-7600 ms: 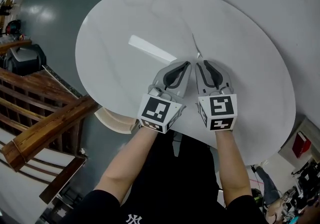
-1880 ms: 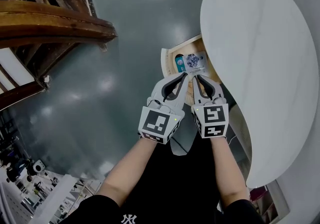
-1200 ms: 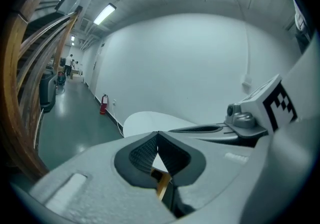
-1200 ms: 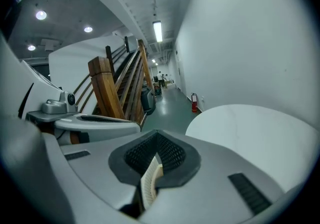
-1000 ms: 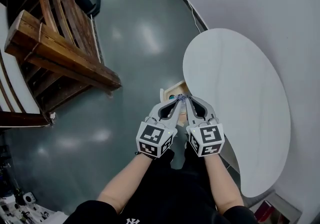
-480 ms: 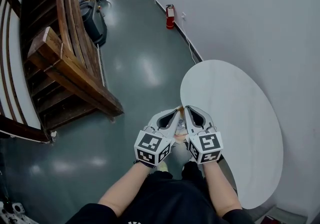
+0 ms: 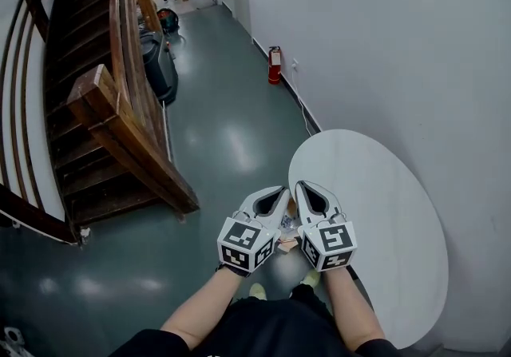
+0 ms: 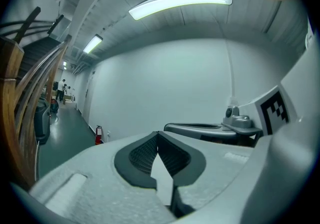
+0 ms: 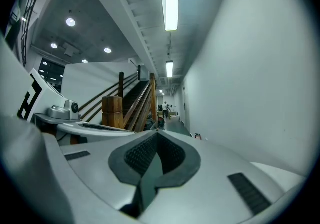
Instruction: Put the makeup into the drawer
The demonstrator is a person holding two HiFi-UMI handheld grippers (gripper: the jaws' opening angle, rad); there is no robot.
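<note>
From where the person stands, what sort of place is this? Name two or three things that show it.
Probably a corridor or lobby of a public or office building: a wooden staircase at the left, a red fire extinguisher by the white wall, and a long glossy floor.

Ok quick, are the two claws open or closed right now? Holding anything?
Left gripper: closed, holding nothing.
Right gripper: closed, holding nothing.

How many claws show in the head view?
2. The left claw and right claw are side by side at bottom centre, beside the white table; both shut, empty. None seems hidden.
</note>
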